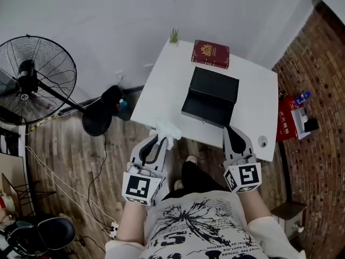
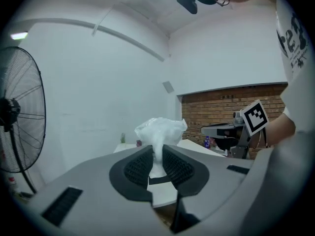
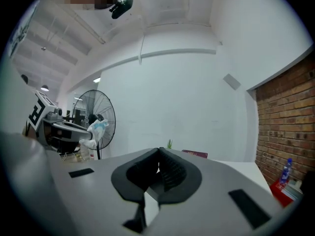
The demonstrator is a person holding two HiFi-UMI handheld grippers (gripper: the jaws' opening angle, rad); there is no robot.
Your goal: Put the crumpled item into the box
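At the white table's point(image 1: 156, 85) near left edge: left gripper point(image 1: 161, 139) clamped on the crumpled white wad point(image 1: 168, 131). Right gripper point(image 1: 235, 136) closed, empty, just beside the open black box point(image 1: 211, 96). Pick-up looks done; carry over the box and release are left.

Held up: crumpled white tissue-like wad point(image 1: 168, 132), centre-left of frame, pinched upright between the left gripper point(image 1: 160, 142) jaws. Black rectangular box point(image 1: 210, 97), lid open, upper centre on white table point(image 1: 161, 85), apart from wad.
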